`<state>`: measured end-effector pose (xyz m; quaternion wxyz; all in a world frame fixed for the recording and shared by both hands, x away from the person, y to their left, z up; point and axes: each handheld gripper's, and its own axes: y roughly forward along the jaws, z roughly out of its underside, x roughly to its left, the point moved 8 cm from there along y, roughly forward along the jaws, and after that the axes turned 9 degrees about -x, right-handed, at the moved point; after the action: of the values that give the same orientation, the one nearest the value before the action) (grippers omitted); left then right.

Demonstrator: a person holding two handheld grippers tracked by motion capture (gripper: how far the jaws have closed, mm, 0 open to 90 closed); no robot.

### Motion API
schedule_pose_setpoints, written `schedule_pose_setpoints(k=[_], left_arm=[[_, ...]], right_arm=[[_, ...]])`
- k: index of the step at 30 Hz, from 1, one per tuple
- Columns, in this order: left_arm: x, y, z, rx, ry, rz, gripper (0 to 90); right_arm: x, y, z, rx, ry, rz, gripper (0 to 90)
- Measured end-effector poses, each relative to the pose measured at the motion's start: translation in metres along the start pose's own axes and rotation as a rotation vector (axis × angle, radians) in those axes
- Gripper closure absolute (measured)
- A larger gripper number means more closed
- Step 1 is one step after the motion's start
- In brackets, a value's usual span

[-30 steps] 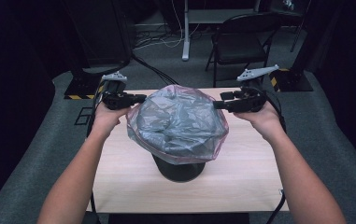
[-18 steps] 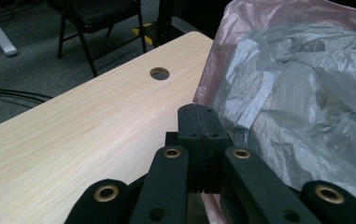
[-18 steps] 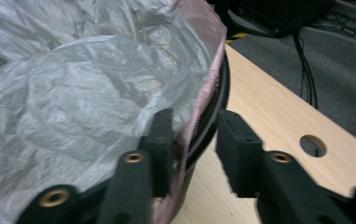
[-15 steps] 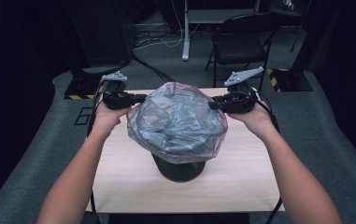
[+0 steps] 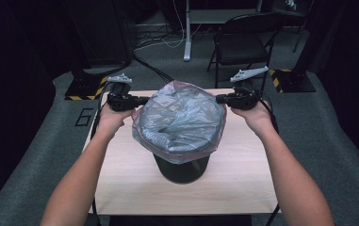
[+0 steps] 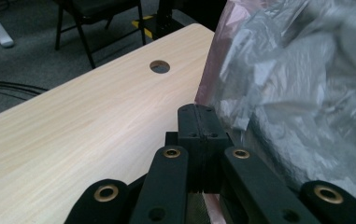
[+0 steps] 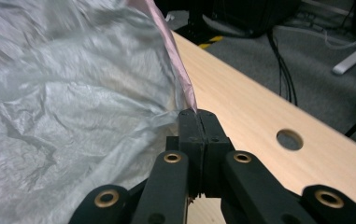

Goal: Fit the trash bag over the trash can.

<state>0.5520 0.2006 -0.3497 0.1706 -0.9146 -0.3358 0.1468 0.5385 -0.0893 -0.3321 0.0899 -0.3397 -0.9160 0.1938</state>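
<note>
High view: we hold the translucent grey plastic bag with pink rim (image 5: 179, 120) stretched over the black round bin (image 5: 182, 165) at mid-worktop (image 5: 120, 188). Left claw (image 5: 137, 100) and right claw (image 5: 222, 99) are each clamped on opposite rim edges; the bin lies directly below, between them.

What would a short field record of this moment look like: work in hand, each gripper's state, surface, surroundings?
work: a plastic bag is stretched over the mouth of a black bin
left gripper: fingers shut on the bag's pinkish edge at the bin's left side
right gripper: fingers shut on the edge at the right side
bag: translucent, crinkled, draped over the upper part of the bin
surface: wooden table with round cable holes
background: folding chair, cables on the grey floor
</note>
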Motion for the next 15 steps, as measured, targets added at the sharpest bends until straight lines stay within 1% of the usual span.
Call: schedule_pose_setpoints(k=[1, 2, 5, 7, 8, 9, 10, 11, 14, 15], left_arm=[[0.001, 0.003, 0.003, 0.008, -0.006, 0.001, 89.8], [0.001, 0.004, 0.004, 0.014, -0.009, 0.003, 89.8], [0.003, 0.007, 0.011, 0.034, -0.021, 0.008, 89.8], [0.005, 0.009, 0.016, 0.054, -0.025, -0.001, 89.8], [0.006, 0.009, 0.019, 0.066, -0.026, -0.007, 89.9], [0.006, 0.010, 0.022, 0.070, -0.041, -0.004, 89.9], [0.007, 0.009, 0.024, 0.074, -0.037, -0.003, 89.9], [0.007, 0.008, 0.026, 0.072, -0.037, -0.003, 89.8], [0.006, 0.003, 0.035, 0.097, -0.025, -0.009, 89.8], [0.007, 0.001, 0.039, 0.107, -0.026, -0.018, 89.9]], right_arm=[[-0.002, 0.002, 0.003, 0.005, 0.006, 0.000, 89.6], [-0.005, 0.007, 0.009, 0.016, 0.023, -0.001, 89.6], [-0.008, 0.013, 0.018, 0.039, 0.045, -0.005, 89.7], [-0.008, 0.017, 0.025, 0.062, 0.056, -0.017, 89.8], [-0.007, 0.019, 0.028, 0.076, 0.056, -0.026, 89.8], [-0.005, 0.022, 0.033, 0.097, 0.060, -0.037, 89.9], [-0.003, 0.024, 0.037, 0.113, 0.058, -0.051, 89.8], [-0.002, 0.025, 0.039, 0.115, 0.058, -0.058, 89.8], [0.005, 0.025, 0.045, 0.119, 0.075, -0.104, 89.8], [0.008, 0.025, 0.048, 0.126, 0.074, -0.111, 89.8]])
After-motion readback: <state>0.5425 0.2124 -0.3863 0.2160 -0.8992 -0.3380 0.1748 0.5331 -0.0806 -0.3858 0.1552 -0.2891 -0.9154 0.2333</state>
